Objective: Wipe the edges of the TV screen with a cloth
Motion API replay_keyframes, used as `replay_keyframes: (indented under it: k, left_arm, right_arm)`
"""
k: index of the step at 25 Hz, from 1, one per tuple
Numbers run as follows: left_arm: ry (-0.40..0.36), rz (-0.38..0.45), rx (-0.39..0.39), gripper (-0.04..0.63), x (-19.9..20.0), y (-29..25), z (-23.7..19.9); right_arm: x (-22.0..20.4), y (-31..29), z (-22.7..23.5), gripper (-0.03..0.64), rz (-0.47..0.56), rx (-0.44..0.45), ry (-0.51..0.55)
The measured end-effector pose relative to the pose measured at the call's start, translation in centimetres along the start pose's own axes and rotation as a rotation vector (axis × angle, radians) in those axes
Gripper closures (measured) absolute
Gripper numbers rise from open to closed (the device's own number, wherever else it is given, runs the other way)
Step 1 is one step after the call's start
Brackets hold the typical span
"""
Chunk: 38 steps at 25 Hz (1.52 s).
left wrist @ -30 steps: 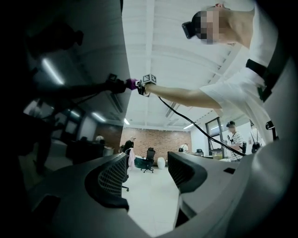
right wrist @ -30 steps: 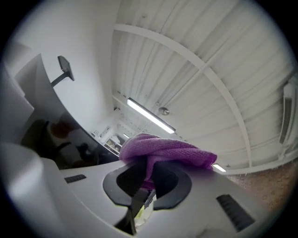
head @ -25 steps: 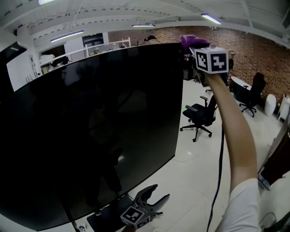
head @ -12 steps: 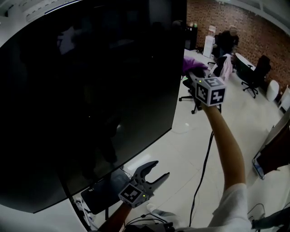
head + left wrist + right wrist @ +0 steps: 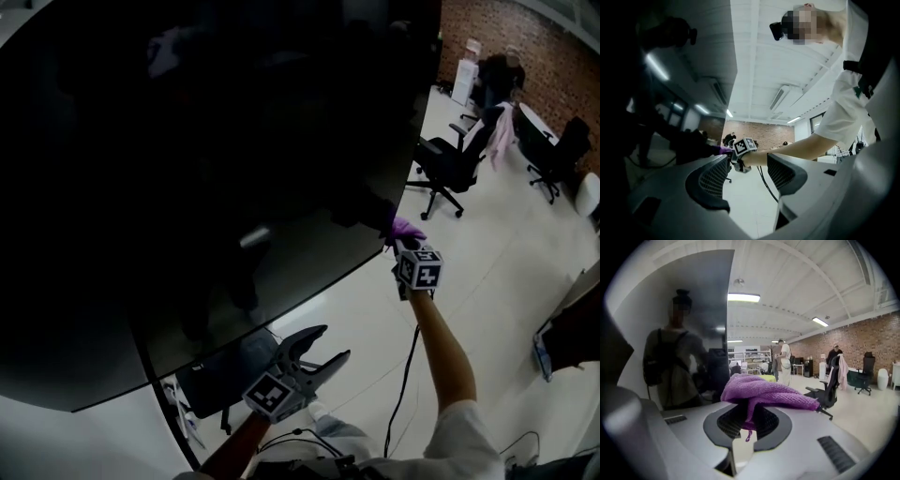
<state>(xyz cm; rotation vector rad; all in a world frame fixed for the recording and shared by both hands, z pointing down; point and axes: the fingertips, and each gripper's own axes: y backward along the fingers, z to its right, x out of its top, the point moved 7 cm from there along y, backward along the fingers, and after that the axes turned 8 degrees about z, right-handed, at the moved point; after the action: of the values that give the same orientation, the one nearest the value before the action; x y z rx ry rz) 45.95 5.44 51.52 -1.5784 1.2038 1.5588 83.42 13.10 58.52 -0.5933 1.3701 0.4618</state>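
Note:
A large black TV screen [image 5: 187,169] fills most of the head view; its right edge shows as a dark glossy pane [image 5: 689,333] in the right gripper view. My right gripper [image 5: 401,240] is shut on a purple cloth [image 5: 405,228], which touches the screen's lower right corner. In the right gripper view the purple cloth [image 5: 761,392] bunches out over the jaws, close beside the screen's edge. My left gripper [image 5: 319,344] hangs low in front of the screen's bottom, open and holding nothing. The left gripper view looks between its fingers [image 5: 712,180] toward the right gripper [image 5: 733,152].
Black office chairs [image 5: 450,164] stand on the pale floor to the right, more chairs [image 5: 553,150] sit by a brick wall. A black cable [image 5: 408,375] hangs from my right gripper. The TV's stand base [image 5: 220,370] lies near my left gripper. People [image 5: 783,359] stand far off.
My right gripper has slid the cloth down the screen's right edge, from the top corner to the lower right corner. The head view tilted downward. The left gripper stayed open and low.

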Motion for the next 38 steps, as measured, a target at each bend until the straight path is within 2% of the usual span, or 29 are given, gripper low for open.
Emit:
replay_keyframes:
  k: [2,6,10,13,16,23,31,34,36,38]
  left_arm:
    - [0.003,-0.011,0.029,0.35,-0.2,0.7,-0.2]
    - [-0.001,-0.018,0.086,0.35,-0.6,3.3,-0.8]
    - [0.018,-0.016,0.159,0.35,-0.6,4.4,-0.6]
    - [0.043,-0.003,0.217,0.35,-0.4,5.9,-0.5]
    - [0.05,0.015,0.276,0.35,-0.1,9.3,-1.0]
    - [-0.007,0.031,0.433,0.35,2.6,17.6,-1.6]
    - [-0.055,0.108,0.694,0.35,5.5,32.1,-1.5]
    - [-0.07,0.132,0.79,0.35,7.0,36.9,-0.9]
    - [-0.076,0.154,0.859,0.35,7.8,39.8,-0.2]
    - [-0.078,0.175,0.923,0.35,7.9,43.6,0.3]
  right_arm:
    - [-3.7,-0.2,0.3,0.571,-0.063,-0.033,-0.028]
    - [-9.9,0.0,-1.2,0.571,-0.25,-0.108,-0.007]
    - [-11.0,0.7,-2.6,0.568,-0.254,-0.072,-0.09]
    - [-11.7,1.0,-5.0,0.57,-0.27,-0.001,-0.118]
    - [-12.7,1.3,-10.6,0.571,-0.294,0.098,-0.168]
    - [-14.4,3.8,-26.0,0.571,-0.369,0.351,-0.14]
    - [-16.8,7.0,-46.7,0.571,-0.478,0.646,0.059]
    - [-16.9,8.1,-52.0,0.568,-0.511,0.661,0.058]
    - [-18.1,8.9,-54.9,0.571,-0.519,0.718,0.006]
    - [-19.0,9.9,-58.8,0.571,-0.514,0.785,0.026]
